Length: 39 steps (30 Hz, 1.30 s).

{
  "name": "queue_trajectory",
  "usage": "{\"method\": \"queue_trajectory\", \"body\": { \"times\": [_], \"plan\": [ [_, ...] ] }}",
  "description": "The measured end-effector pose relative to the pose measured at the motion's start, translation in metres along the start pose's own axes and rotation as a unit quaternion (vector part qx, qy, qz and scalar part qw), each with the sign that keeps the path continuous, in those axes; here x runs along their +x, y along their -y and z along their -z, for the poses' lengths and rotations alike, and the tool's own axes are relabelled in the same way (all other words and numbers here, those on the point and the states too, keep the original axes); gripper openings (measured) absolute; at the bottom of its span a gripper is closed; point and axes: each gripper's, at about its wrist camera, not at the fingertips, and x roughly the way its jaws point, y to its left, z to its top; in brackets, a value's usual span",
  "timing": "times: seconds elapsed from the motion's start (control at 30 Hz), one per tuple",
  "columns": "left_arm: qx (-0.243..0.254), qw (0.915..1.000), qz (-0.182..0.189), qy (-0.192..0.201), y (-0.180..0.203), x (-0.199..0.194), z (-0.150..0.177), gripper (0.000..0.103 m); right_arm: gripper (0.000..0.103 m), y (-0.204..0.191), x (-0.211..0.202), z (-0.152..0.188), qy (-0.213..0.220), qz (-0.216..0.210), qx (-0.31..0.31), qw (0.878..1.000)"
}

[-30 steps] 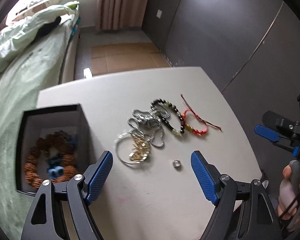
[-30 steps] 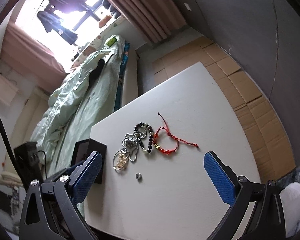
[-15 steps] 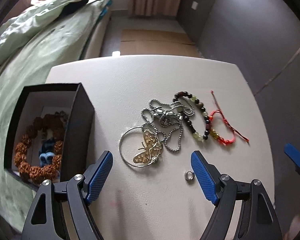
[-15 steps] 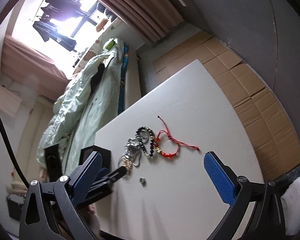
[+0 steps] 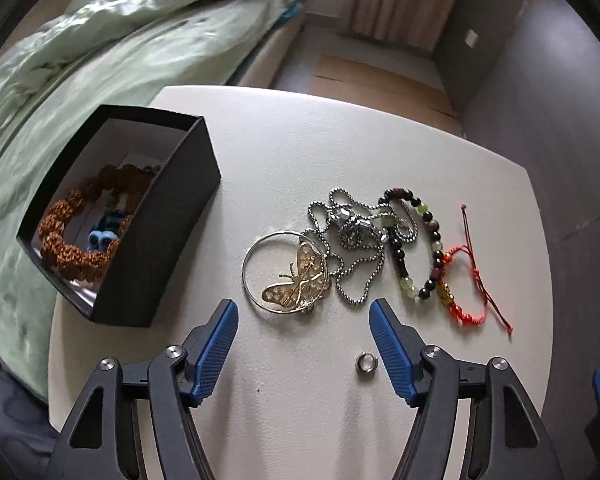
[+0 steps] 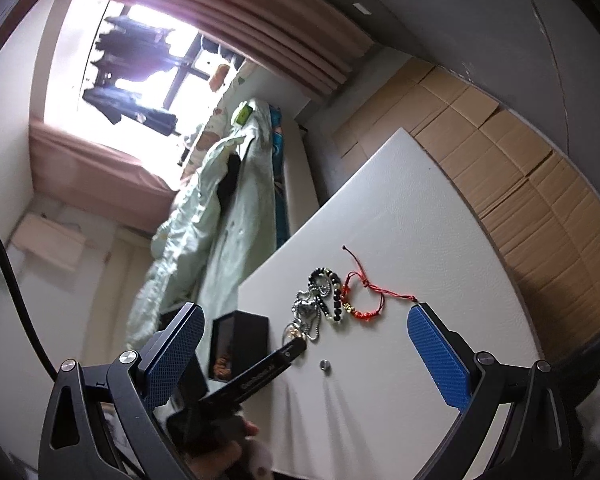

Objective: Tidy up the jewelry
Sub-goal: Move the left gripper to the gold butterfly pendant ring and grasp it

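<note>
On the white table [image 5: 300,140] lie a silver hoop with a gold butterfly [image 5: 296,280], a silver chain [image 5: 356,236], a dark-and-green beaded bracelet [image 5: 432,240], a red cord bracelet [image 5: 460,312] and a small metal ring [image 5: 366,362]. An open black box [image 5: 172,216] at the left holds a brown bead bracelet [image 5: 60,232] and a blue piece. My left gripper [image 5: 302,312] points down just short of the hoop; its jaws are closing with nothing pressed between them. My right gripper [image 6: 304,316] stands open, back from the jewelry, empty.
A bed with a pale green duvet [image 5: 120,40] runs along the table's left edge. Cardboard sheets [image 6: 520,168] cover the floor beyond the table, below dark walls. In the right wrist view a person's hand [image 6: 236,440] holds the left gripper's black arm [image 6: 260,372] over the table's near left.
My left gripper has rolled and sunk closer to the jewelry, and its jaws stand narrower. In the right wrist view the left gripper has come in over the table beside the box.
</note>
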Motion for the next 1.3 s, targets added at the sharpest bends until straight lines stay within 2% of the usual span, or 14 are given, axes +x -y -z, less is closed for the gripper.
{"method": "queue_trajectory", "body": {
  "times": [0.27,0.5,0.7,0.8,0.87,0.97,1.2,1.3],
  "plan": [
    [-0.032,0.9985,-0.035,0.025,0.006,0.005,0.001,0.069,0.103,0.014,-0.017,-0.003,0.006,-0.024,0.021,0.999],
    [-0.060,0.9965,-0.051,0.030,0.000,0.017,-0.005,0.066,0.103,0.018,-0.026,-0.004,0.012,-0.031,0.019,0.999],
    [-0.061,0.9958,-0.056,0.041,0.000,0.019,-0.010,0.065,0.102,0.010,-0.008,-0.002,-0.016,0.005,-0.016,1.000],
    [-0.059,0.9954,-0.062,0.043,0.000,0.019,-0.012,0.052,0.095,0.007,0.004,0.000,-0.033,0.024,-0.035,0.999],
    [-0.059,0.9958,-0.059,0.038,-0.002,0.019,-0.013,0.052,0.086,0.007,0.013,0.001,-0.045,0.031,-0.043,0.998],
    [-0.054,0.9969,-0.047,0.032,-0.008,0.020,-0.017,0.052,0.079,0.007,0.029,0.002,-0.066,0.043,-0.046,0.996],
    [-0.030,0.9988,-0.003,0.039,-0.019,0.004,-0.016,0.052,0.076,-0.005,0.056,0.010,-0.101,0.061,-0.081,0.990],
    [-0.023,0.9986,0.021,0.042,-0.024,-0.009,-0.016,0.052,0.066,-0.013,0.067,0.017,-0.118,0.071,-0.110,0.984]
  ]
}}
